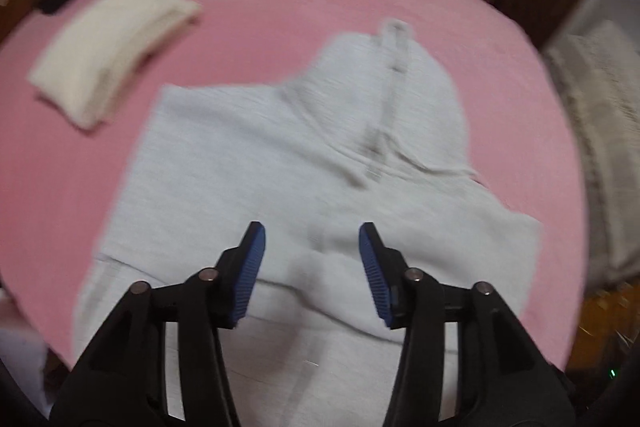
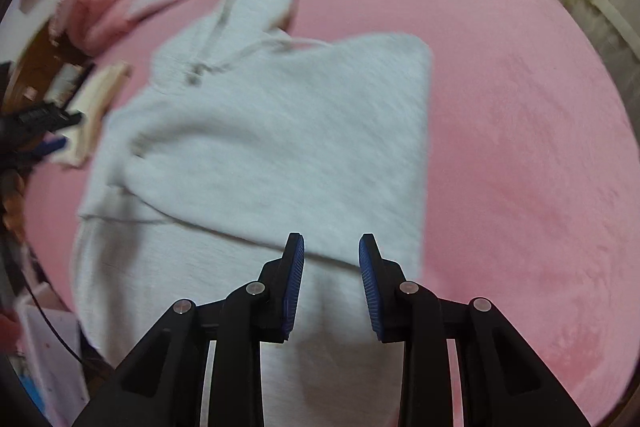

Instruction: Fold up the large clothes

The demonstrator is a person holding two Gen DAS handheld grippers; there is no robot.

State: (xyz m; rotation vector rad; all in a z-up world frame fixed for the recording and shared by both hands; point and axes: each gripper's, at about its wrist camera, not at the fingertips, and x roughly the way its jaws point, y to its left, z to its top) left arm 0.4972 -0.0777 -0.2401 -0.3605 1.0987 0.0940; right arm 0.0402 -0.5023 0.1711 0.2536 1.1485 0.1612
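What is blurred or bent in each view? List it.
Left wrist: hoodie and cream pillow smeared by motion, left tongs sharp, bed bulging from the fisheye. Right wrist: hoodie streaked, right tongs crisp, corners black; light flat, no glare.

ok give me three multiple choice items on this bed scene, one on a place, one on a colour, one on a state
1. Where does the cream folded cloth lie in the left wrist view?
A. left of the hoodie
B. on the hood
C. under the gripper

2. What colour is the bed cover?
A. blue
B. pink
C. green

3. How does the left gripper stand?
A. clamped on a pillow
B. open above the grey hoodie
C. holding a drawstring

Key: A, it sits apart on the left; B, pink all round; B, daylight between the pads.
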